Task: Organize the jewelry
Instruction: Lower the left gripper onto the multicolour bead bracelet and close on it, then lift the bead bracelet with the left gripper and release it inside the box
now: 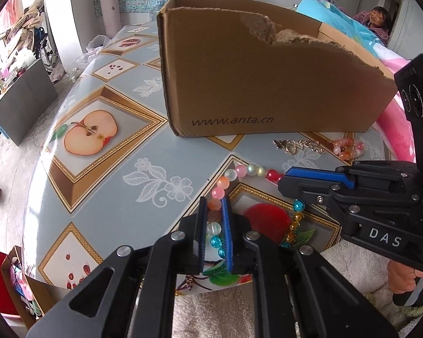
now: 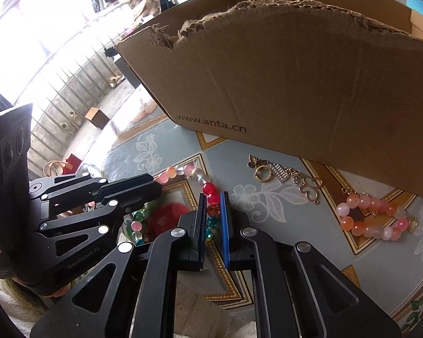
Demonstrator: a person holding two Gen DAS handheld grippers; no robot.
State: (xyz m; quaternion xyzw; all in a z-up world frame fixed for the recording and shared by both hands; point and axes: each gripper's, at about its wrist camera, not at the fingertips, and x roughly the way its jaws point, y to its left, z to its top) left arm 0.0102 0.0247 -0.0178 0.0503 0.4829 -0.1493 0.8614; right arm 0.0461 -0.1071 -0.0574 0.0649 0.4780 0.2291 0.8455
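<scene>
- The left gripper (image 1: 214, 214) pinches one side of the bead necklace (image 1: 241, 170) on the table (image 1: 121, 169).
- The right gripper (image 2: 213, 214) clamps its other side.
- A pink bracelet (image 2: 372, 219) and gold chain (image 2: 290, 177) lie by the cardboard box (image 1: 268, 84).

On my feeds the tabletop (image 1: 121, 169) is grey-blue, patterned with white lace flowers and gold-framed fruit pictures, one a halved apple. The box (image 1: 268, 84) is plain brown with dark lettering. The long bead string (image 1: 228, 174) runs pink, orange, milky white, red, teal and amber. The bracelet (image 2: 372, 219) by the box is pink, peach and pale white. The charm chain (image 2: 287, 178) is gold. Each hand-held gripper, left (image 1: 215, 225) and right (image 2: 213, 225), is black with one blue pad.
</scene>
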